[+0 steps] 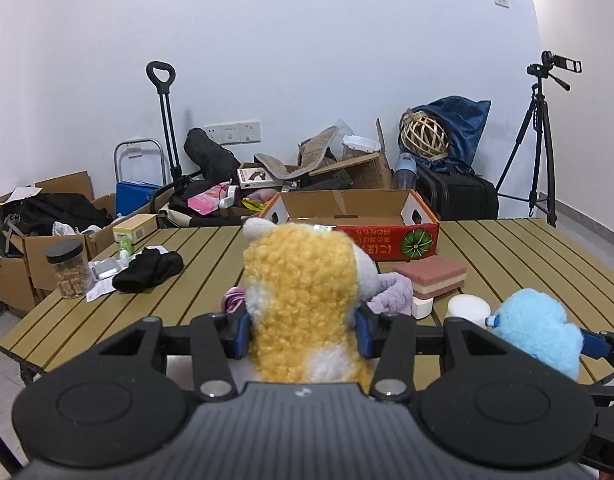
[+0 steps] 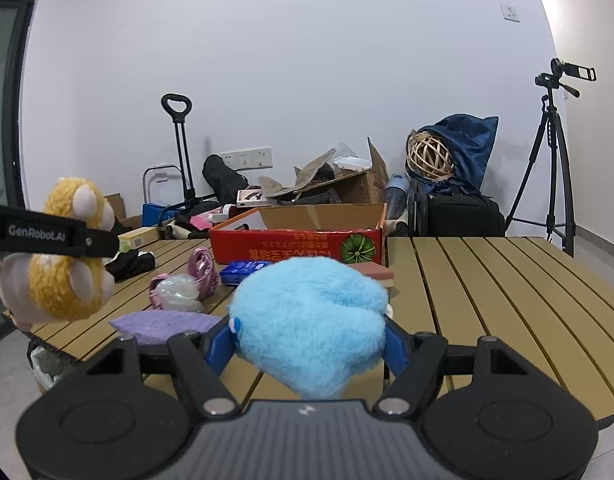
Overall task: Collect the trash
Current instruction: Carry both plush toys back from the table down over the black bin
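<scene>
My left gripper (image 1: pixel 303 330) is shut on a yellow and white plush toy (image 1: pixel 303 296), held above the slatted table; the same yellow plush toy (image 2: pixel 67 264) hangs at the left of the right wrist view with a black finger across it. A fluffy blue plush toy (image 2: pixel 311 320) sits squeezed between the blue pads of my right gripper (image 2: pixel 309 344), and that blue plush toy (image 1: pixel 539 328) also shows at the right of the left wrist view. A red cardboard box (image 1: pixel 359 224) with open flaps stands at the table's far edge, ahead of both grippers.
On the table (image 1: pixel 527 264) lie a black cloth (image 1: pixel 149 272), a lidded snack jar (image 1: pixel 69 274), a pink sponge block (image 1: pixel 433 276), a lilac cloth (image 2: pixel 167 324), a crumpled plastic bag (image 2: pixel 177 292) and a blue packet (image 2: pixel 243 270). Boxes, bags, a trolley and a tripod (image 1: pixel 539 144) line the wall.
</scene>
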`<act>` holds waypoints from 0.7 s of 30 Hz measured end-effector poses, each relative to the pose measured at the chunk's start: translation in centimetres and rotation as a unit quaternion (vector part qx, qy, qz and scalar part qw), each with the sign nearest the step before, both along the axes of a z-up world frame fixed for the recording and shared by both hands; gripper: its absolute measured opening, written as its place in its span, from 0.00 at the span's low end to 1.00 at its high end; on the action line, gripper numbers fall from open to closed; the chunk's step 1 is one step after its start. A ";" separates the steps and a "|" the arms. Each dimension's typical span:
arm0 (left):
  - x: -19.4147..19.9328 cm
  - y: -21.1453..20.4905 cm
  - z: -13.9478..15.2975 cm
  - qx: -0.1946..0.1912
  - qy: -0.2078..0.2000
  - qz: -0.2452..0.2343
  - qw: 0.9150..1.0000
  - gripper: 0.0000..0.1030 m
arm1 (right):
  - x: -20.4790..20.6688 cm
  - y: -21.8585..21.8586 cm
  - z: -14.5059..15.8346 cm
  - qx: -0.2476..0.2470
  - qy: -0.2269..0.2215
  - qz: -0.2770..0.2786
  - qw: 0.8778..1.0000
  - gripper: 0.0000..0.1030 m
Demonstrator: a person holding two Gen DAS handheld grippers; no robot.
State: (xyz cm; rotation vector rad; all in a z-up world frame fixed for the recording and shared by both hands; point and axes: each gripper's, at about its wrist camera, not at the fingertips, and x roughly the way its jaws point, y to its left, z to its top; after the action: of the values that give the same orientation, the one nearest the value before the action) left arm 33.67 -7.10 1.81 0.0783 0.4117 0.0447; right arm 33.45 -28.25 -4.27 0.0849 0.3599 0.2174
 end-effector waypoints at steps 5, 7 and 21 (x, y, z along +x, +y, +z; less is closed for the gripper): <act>-2.4 1.0 0.6 -0.015 -0.009 -0.005 1.000 0.47 | -1.2 0.4 0.3 -0.007 0.006 0.006 1.000 0.69; -3.5 1.5 0.7 -0.022 -0.011 -0.006 1.000 0.47 | -1.7 0.8 0.4 -0.011 0.008 0.007 1.000 0.69; -10.7 4.0 0.1 -0.044 -0.027 -0.034 0.998 0.47 | -8.1 4.2 0.4 -0.047 0.028 -0.004 0.998 0.69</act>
State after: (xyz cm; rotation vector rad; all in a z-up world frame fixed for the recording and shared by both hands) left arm 22.95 -3.08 1.90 0.0033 0.3566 -0.0386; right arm 25.38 -24.08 -3.92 -0.0004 0.4244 0.1898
